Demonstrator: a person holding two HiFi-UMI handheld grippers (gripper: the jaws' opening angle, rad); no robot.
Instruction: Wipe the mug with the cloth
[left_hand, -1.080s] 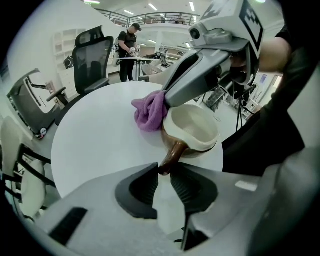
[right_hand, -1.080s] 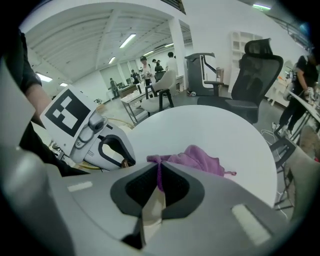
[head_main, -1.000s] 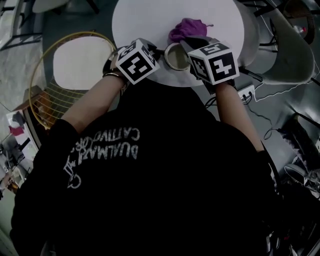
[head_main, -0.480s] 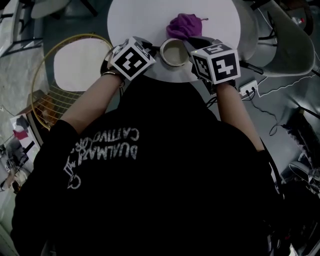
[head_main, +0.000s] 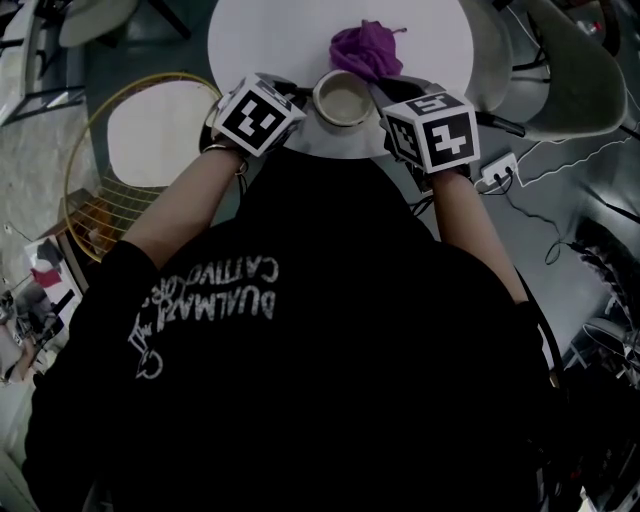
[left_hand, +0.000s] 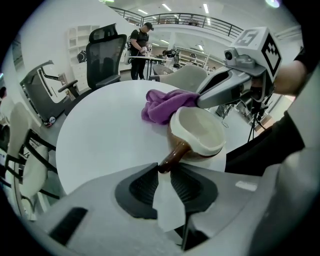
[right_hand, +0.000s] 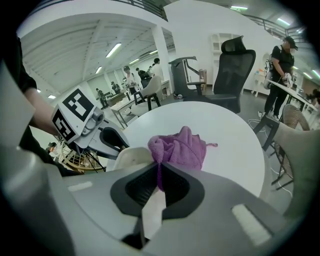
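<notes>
Your left gripper (left_hand: 162, 169) pinches the handle of the brown, cream-lined ceramic mug (left_hand: 197, 135). Your right gripper (right_hand: 159, 172) clamps the crumpled purple cloth (right_hand: 180, 147) just beside it on the round white table (left_hand: 100, 140).

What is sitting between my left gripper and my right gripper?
The mug, in the head view; the left gripper holds its handle, the right gripper pinches the cloth.

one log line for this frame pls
left gripper: shut on mug handle | right gripper: shut on cloth | cloth: bunched, just beyond mug, over table
</notes>
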